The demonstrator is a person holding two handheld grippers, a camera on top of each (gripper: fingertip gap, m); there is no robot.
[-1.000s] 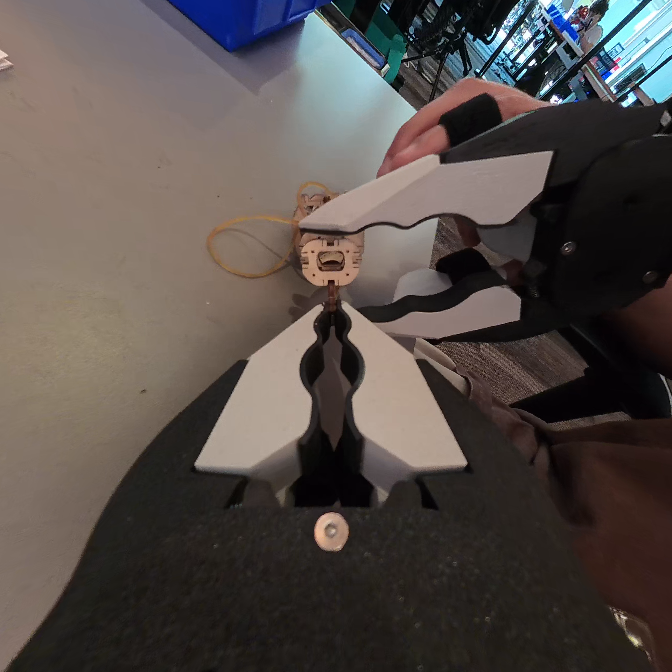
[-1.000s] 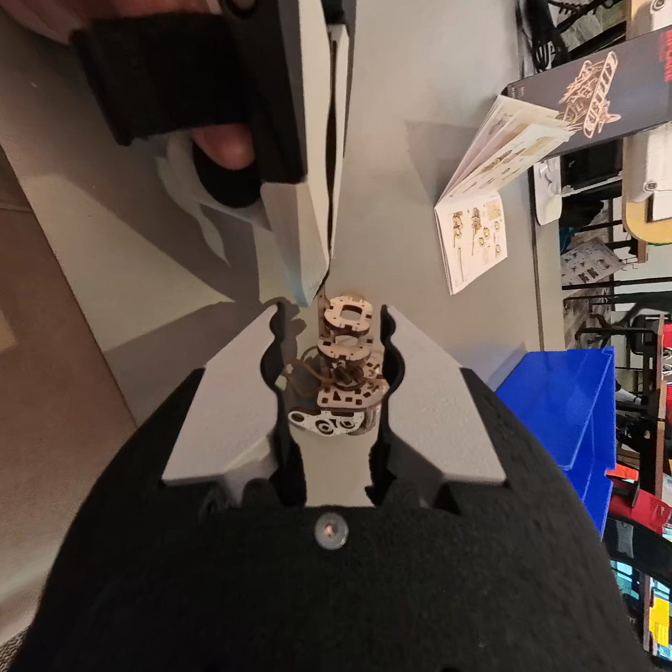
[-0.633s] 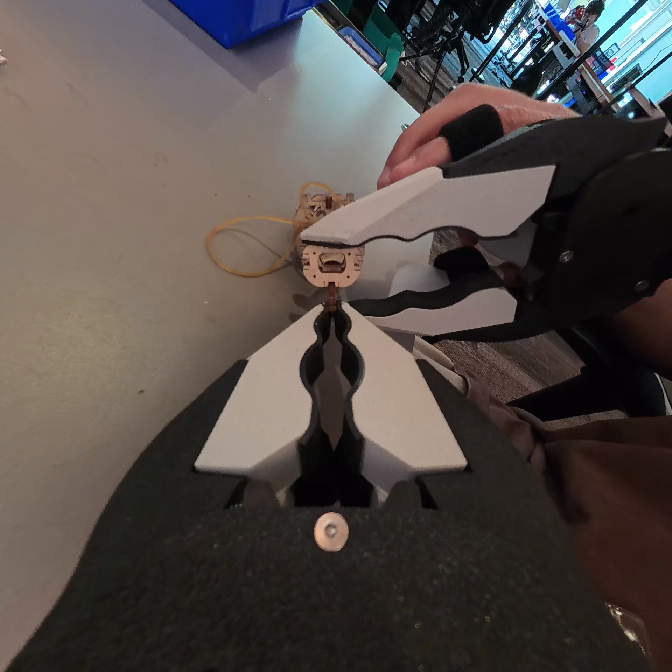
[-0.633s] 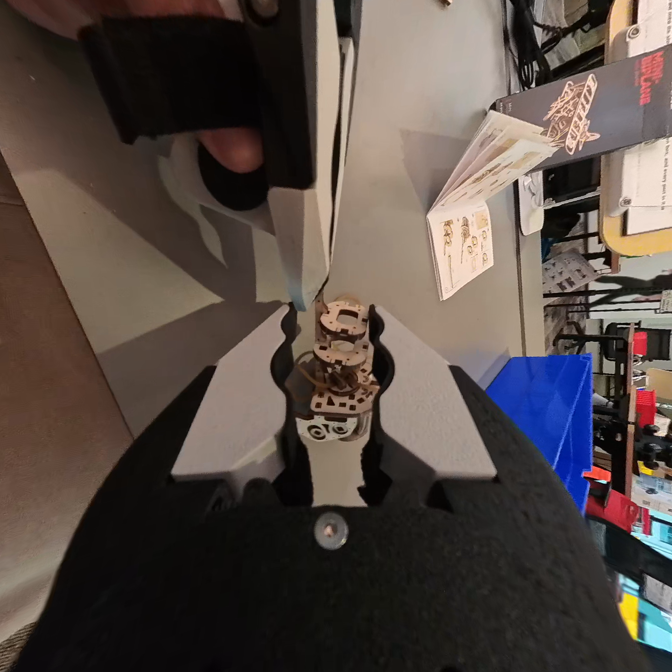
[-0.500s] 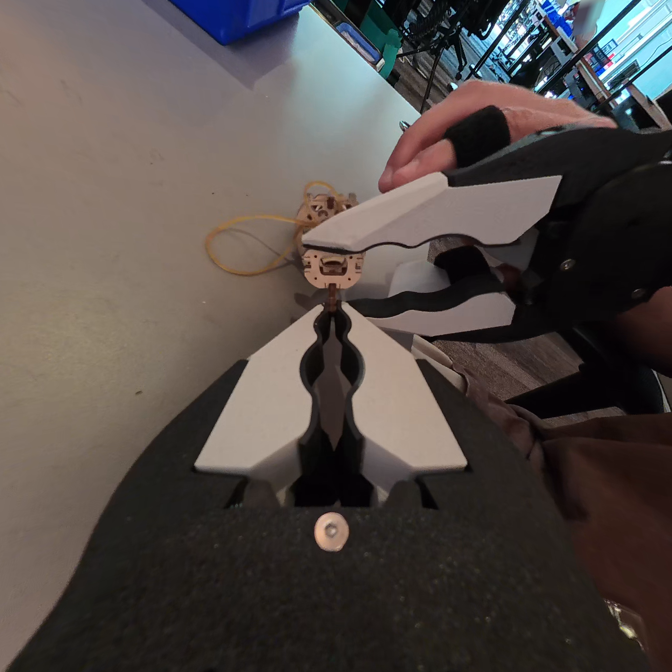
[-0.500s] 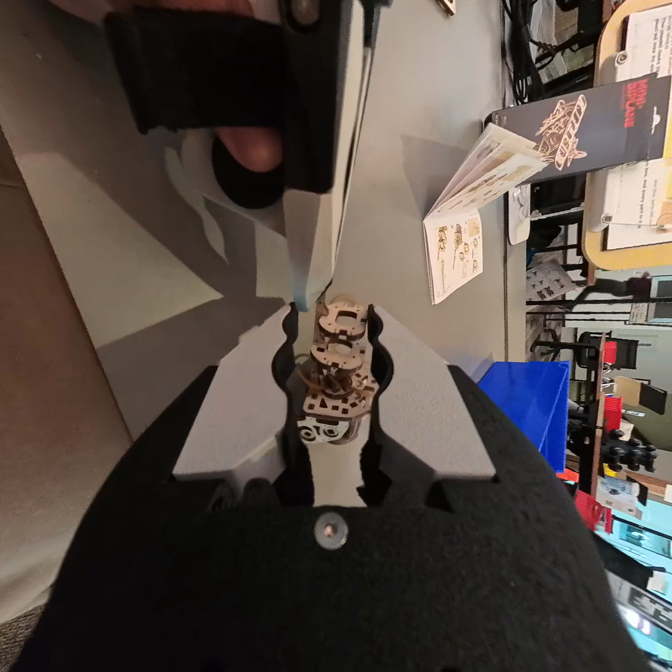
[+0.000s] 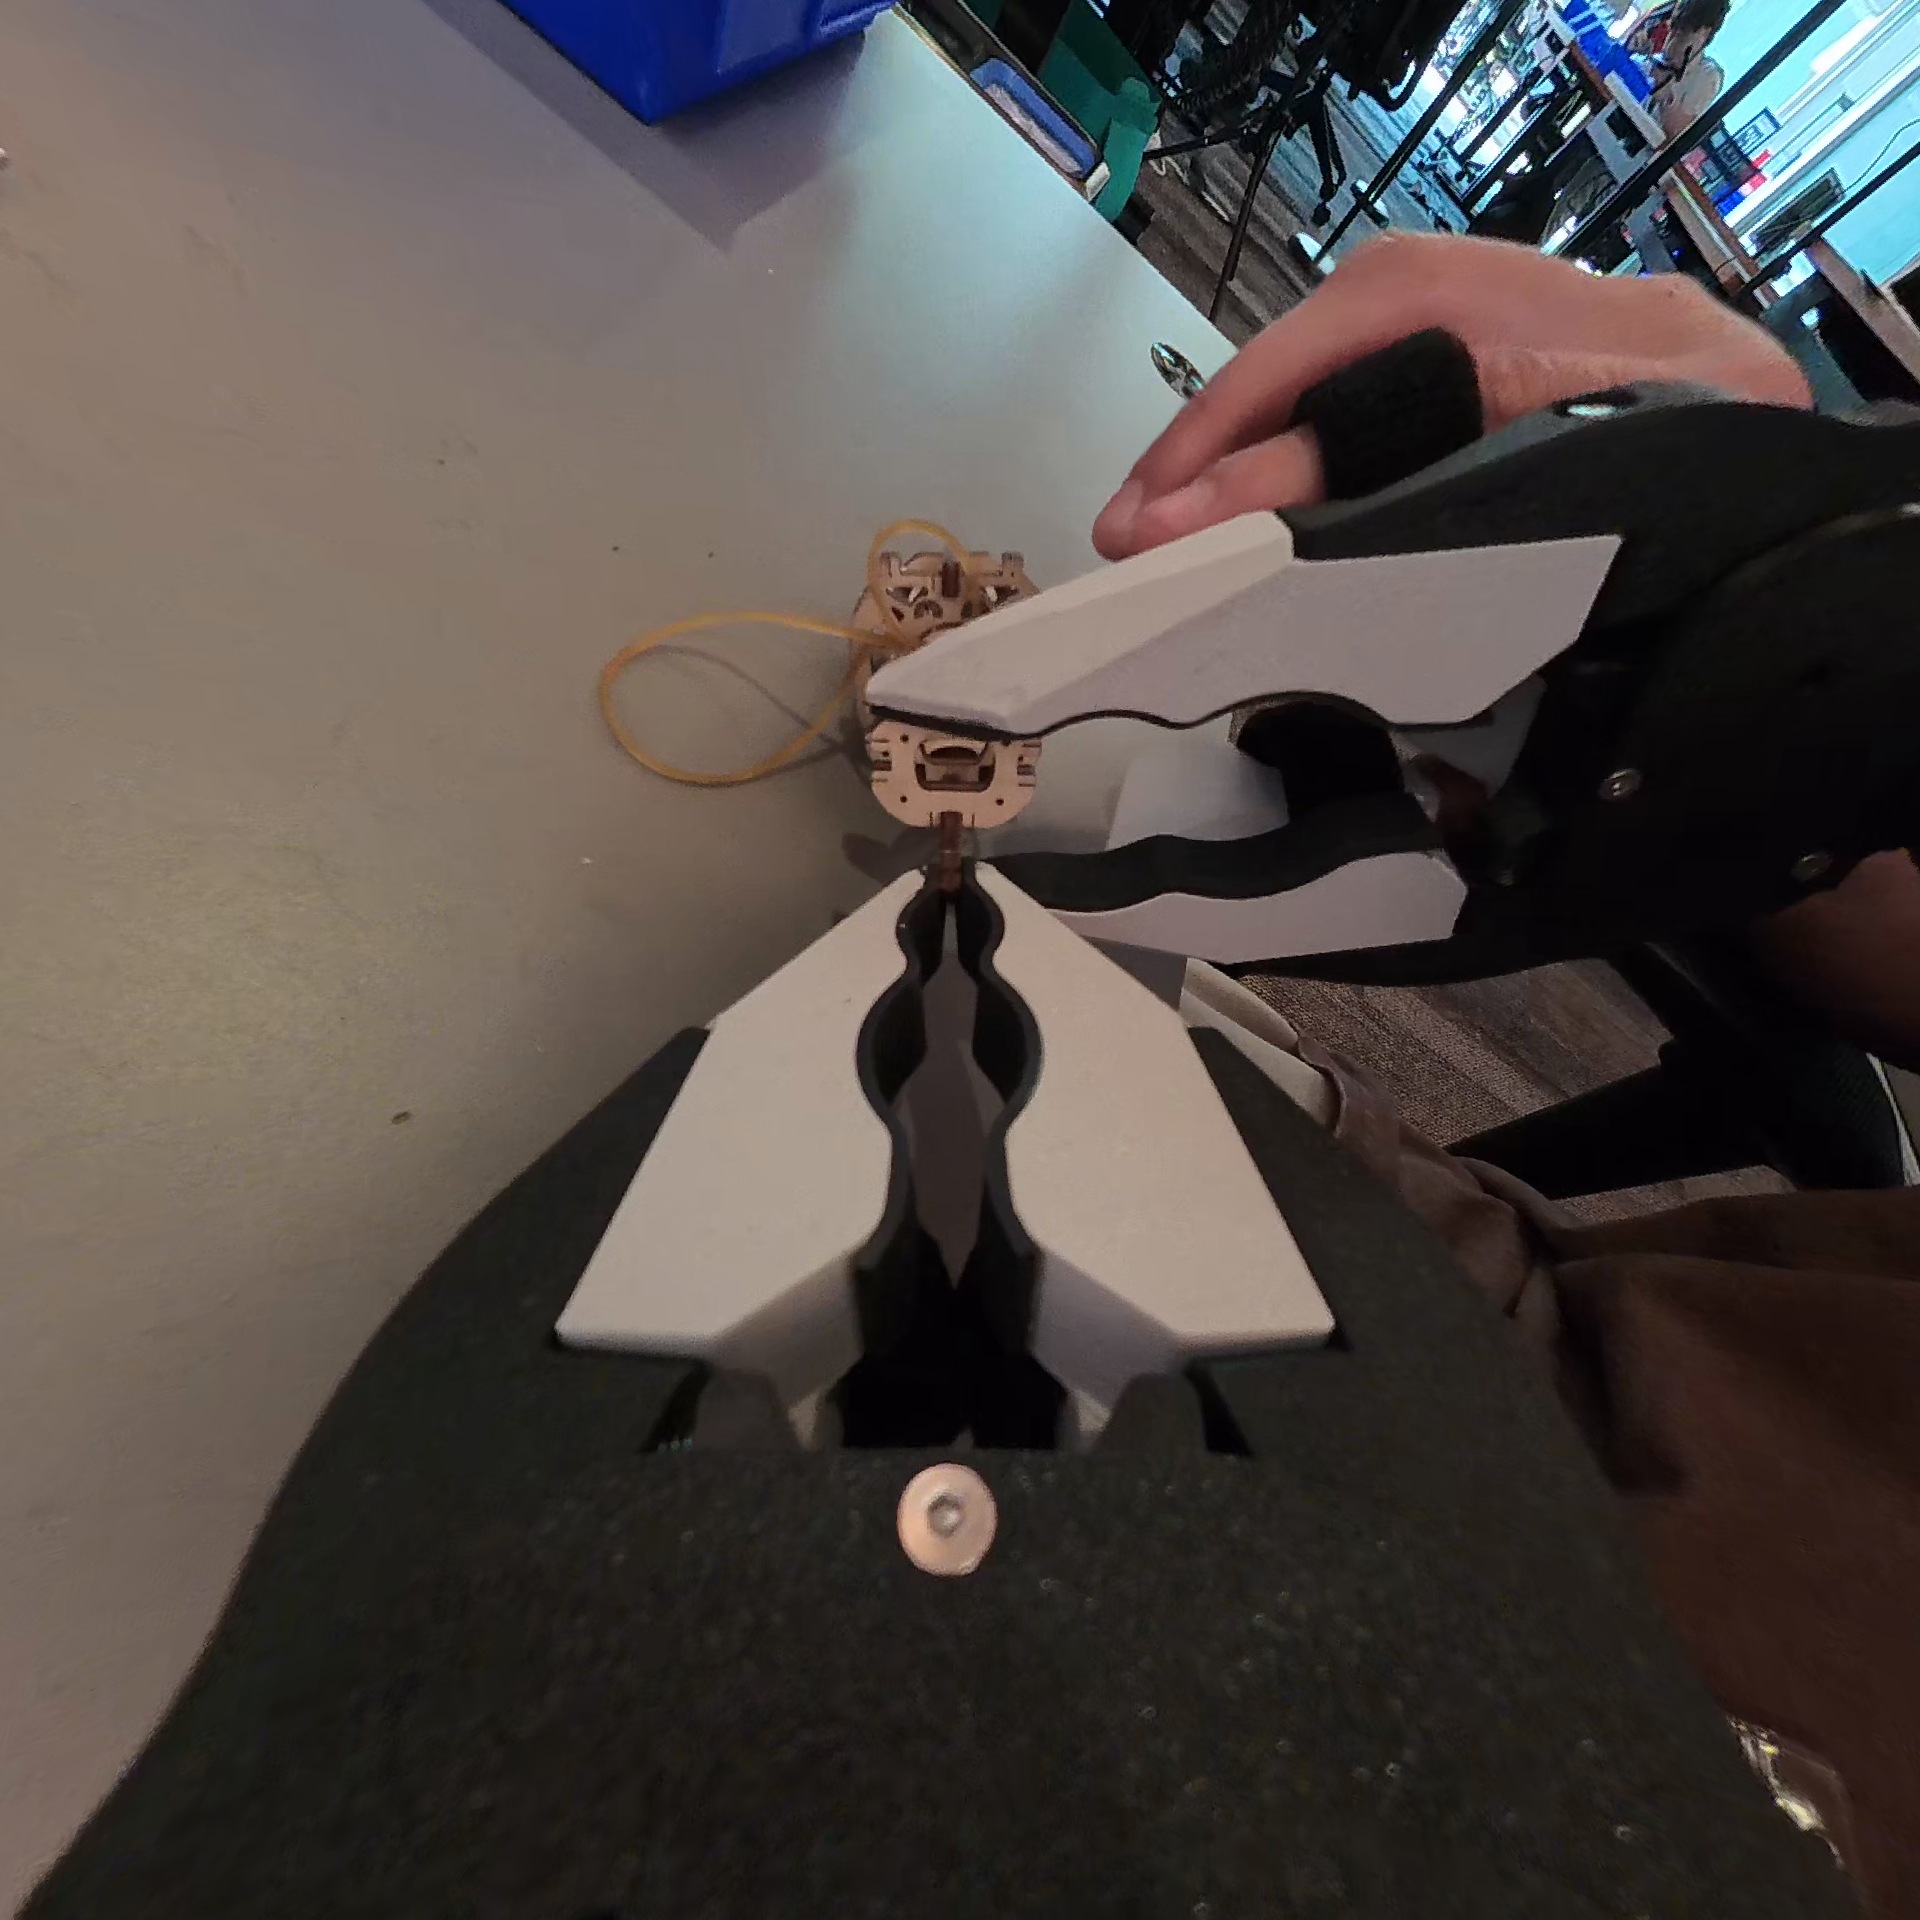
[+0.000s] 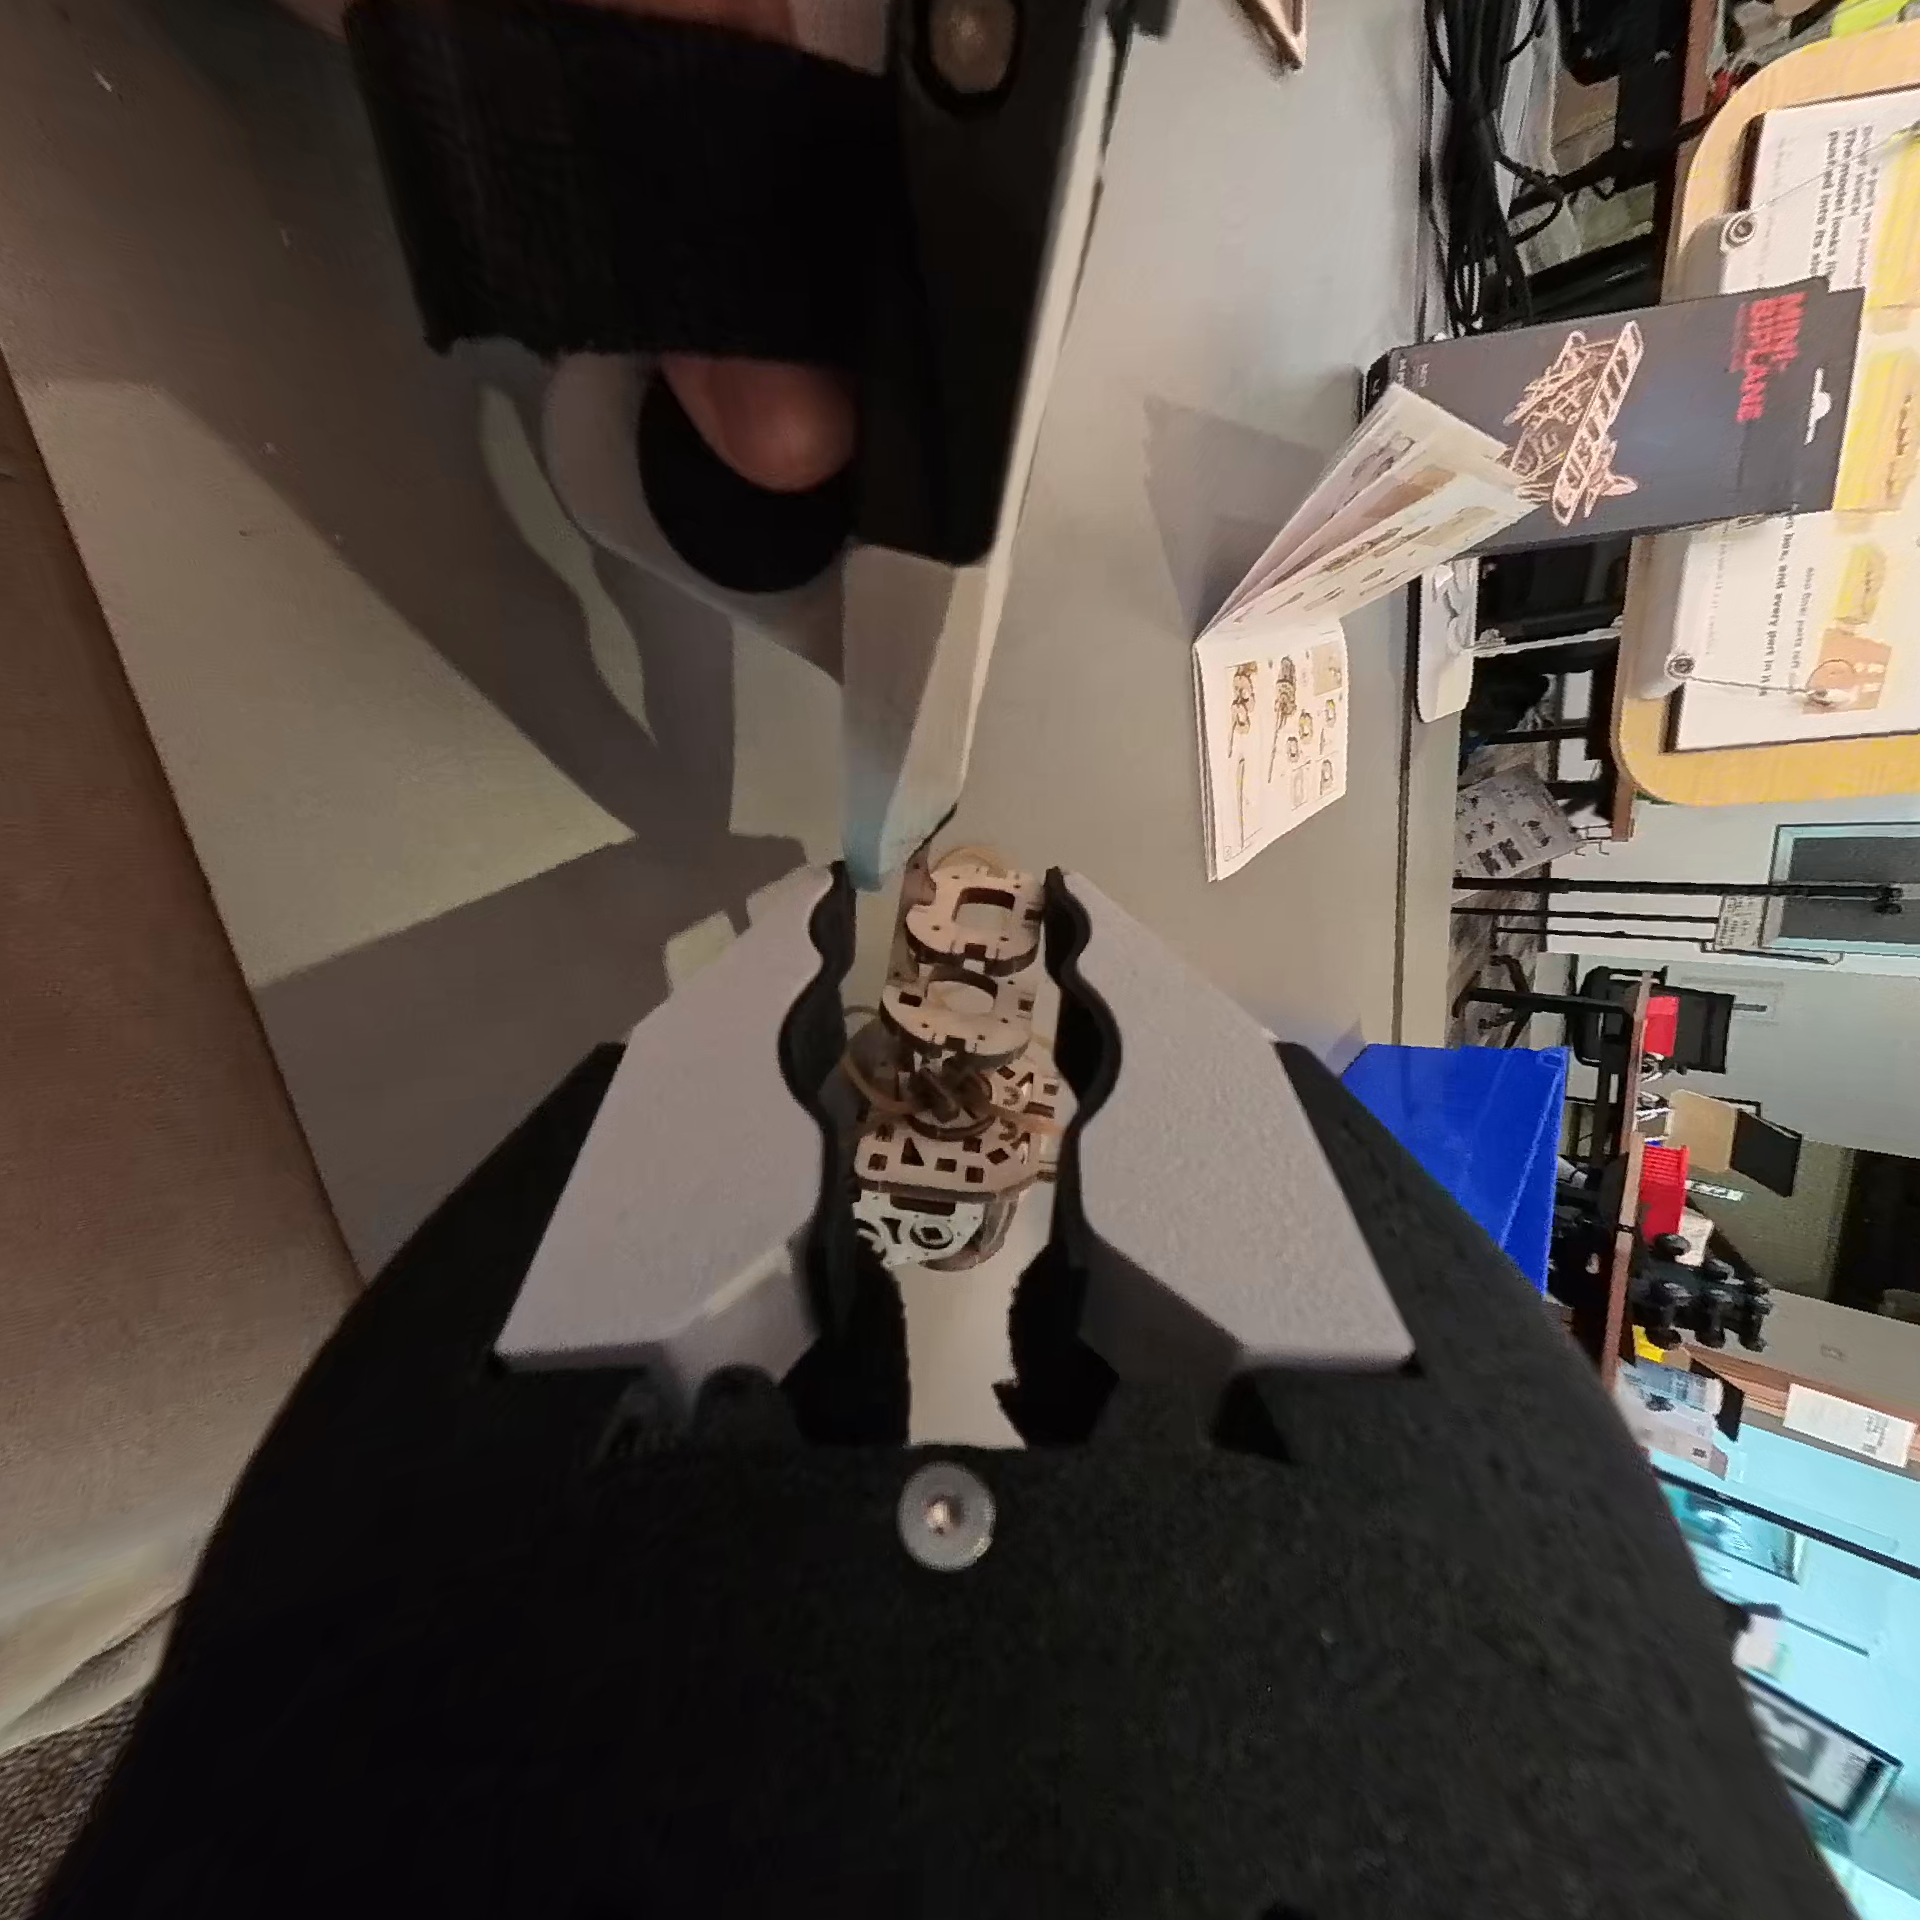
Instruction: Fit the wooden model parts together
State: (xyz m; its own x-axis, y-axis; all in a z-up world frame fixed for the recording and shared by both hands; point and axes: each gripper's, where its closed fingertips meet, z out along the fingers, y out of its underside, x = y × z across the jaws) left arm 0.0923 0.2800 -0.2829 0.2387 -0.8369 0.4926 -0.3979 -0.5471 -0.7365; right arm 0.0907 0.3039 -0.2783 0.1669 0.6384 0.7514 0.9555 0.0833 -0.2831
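Table point(image 7: 312, 520): a pale grey top that carries the whole job; a blue bin point(image 8: 1455, 1143) sits at its far end, and an open instruction booklet point(image 8: 1278, 727) lies against a dark box point(image 8: 1662, 416) at the side.
Right gripper point(image 8: 951, 883): comes in from the side in the left wrist view, held by a hand point(image 7: 1455, 343); its jaws are clenched across the wooden model, one finger on top and one beneath.
Left gripper point(image 7: 948, 894): aimed straight at the end face of the model, jaws pinched nearly together on a thin wooden pin.
Wooden model point(image 8: 956, 1060): held between the right gripper's fingers just above the table near its front edge; a stack of pale laser-cut plates with cut-out windows and toothed rims, the end plate point(image 7: 953, 774) rounded with a slot in its middle.
Rubber band point(image 7: 717, 696): yellow, one end looped into the model's inner parts, the rest trailing loose on the table.
Wooden pin point(image 7: 948, 857): small, dark brown, gripped by its rear; its tip touches the lower edge of the end plate.
Step in hand: seemingly seating the pin into the end plate while the right gripper braces the assembly.
Next move: probably a straight, gentle push along the pin's axis, with the model kept from turning; a skewed push could snap the pin or split the thin plate.
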